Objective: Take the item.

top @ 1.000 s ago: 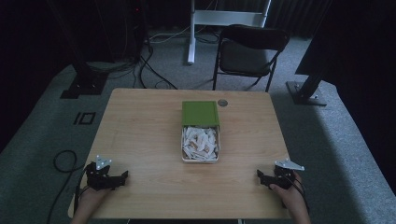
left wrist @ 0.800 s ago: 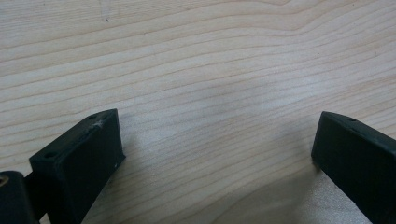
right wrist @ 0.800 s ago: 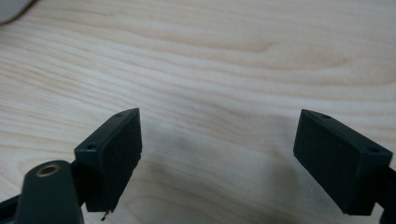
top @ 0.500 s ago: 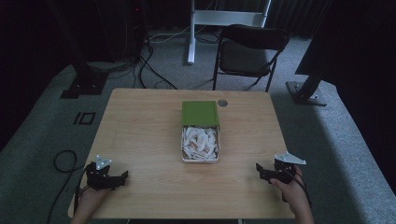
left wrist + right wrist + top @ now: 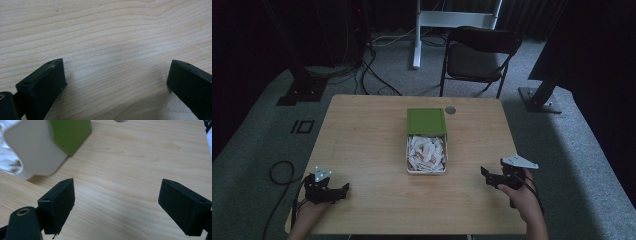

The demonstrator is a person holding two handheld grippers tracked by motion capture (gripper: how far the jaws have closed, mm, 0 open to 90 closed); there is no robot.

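Grey carpet, cables and a dark folding chair (image 5: 479, 52) surround a pale wooden tabletop (image 5: 362, 140) in a dim room. At the middle of the tabletop, toward its far edge, sits a white box (image 5: 426, 154) heaped with small white packets (image 5: 427, 150); its green lid (image 5: 426, 121) lies flat against the box's far end, seemingly set there so the contents stay open to reach. A small round disc (image 5: 450, 109) lies just beside the lid's far right corner.

The left tool (image 5: 331, 189) rests low near the tabletop's near left corner, held by a hand coming over the near edge. In the left gripper view its jaws stand wide apart with nothing but bare wood grain between them, so it is released and idle. The right tool (image 5: 492, 177) sits near the near right corner, lifted a little and turned toward the centre. In the right gripper view its jaws are also spread wide and empty; the box's white corner (image 5: 32, 152) and green lid (image 5: 71, 133) show ahead and to the upper left, well apart from the jaw tips.

Judging by that aim, the right tool looks set to go for the box or its packets, while the left waits at its corner. The box lies between the two tools but farther in from the near edge, nearer the right one.
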